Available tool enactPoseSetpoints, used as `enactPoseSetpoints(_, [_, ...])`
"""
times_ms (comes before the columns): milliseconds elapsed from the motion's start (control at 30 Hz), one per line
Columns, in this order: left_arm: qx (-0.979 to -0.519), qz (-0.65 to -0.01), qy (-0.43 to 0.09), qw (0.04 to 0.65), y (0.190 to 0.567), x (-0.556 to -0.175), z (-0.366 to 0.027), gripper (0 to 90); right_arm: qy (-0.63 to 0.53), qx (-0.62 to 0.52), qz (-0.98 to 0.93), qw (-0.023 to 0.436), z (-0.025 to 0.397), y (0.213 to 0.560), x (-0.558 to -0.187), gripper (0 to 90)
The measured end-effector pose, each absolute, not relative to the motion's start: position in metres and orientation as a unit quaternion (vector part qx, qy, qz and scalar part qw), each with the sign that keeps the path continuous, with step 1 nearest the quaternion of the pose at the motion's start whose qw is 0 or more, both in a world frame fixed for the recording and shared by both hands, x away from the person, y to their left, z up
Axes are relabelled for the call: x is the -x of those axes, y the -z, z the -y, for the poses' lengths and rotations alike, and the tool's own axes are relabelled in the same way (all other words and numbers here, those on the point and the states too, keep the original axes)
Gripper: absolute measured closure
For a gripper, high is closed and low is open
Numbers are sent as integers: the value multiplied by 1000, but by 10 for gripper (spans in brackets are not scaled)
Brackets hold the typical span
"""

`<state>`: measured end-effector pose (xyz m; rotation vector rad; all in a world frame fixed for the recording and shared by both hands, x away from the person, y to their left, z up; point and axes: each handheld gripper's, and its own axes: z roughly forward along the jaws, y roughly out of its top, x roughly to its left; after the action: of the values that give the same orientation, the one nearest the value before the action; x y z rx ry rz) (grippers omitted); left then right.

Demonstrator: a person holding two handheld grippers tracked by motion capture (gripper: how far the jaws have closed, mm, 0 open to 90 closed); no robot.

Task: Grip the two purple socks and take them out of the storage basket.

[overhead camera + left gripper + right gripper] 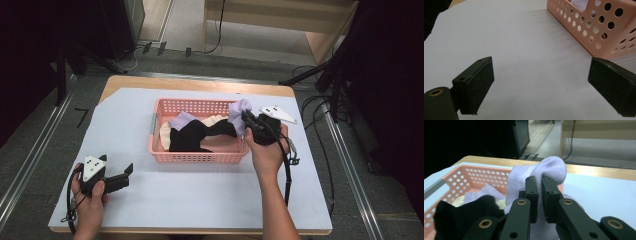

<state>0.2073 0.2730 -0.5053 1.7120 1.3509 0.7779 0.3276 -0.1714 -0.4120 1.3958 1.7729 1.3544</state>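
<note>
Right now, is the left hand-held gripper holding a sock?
No: the left hand-held gripper has its jaws wide apart over the bare white table cover, nothing between them.

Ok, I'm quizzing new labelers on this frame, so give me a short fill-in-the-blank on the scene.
1. The right gripper is shut on a ____ sock.
2. The socks lie in a pink ____.
3. The left gripper has its jaws ____ above the white table cover.
4. A ____ sock lies beside the cream one.

Missing words: lavender; basket; open; black
</note>
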Motion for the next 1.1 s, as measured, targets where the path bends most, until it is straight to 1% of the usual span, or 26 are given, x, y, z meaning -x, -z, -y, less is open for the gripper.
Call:
enactPoseSetpoints(267, [-678, -533, -309, 401, 505, -207, -273, 74, -480, -545, -635, 263, 203, 421, -326, 847])
enactPoseSetpoints(533, [-679, -532, -309, 400, 505, -207, -273, 74, -456, -574, -625, 268, 230, 440, -324, 847])
enactPoseSetpoints(933, [-679, -533, -310, 399, 505, -207, -272, 74, -405, -611, -626, 266, 253, 472, -323, 842])
enactPoseSetpoints(967, [-678, -533, -310, 400, 505, -207, -272, 74, -399, -614, -626, 267, 253, 473, -323, 827])
enactPoseSetpoints(1067, [-678, -533, -311, 400, 505, -207, -272, 74, -405, -611, -623, 273, 255, 476, -324, 670])
enactPoseSetpoints(1100, [-678, -533, -311, 400, 505, -207, -272, 74, -406, -616, -617, 272, 254, 476, -324, 654])
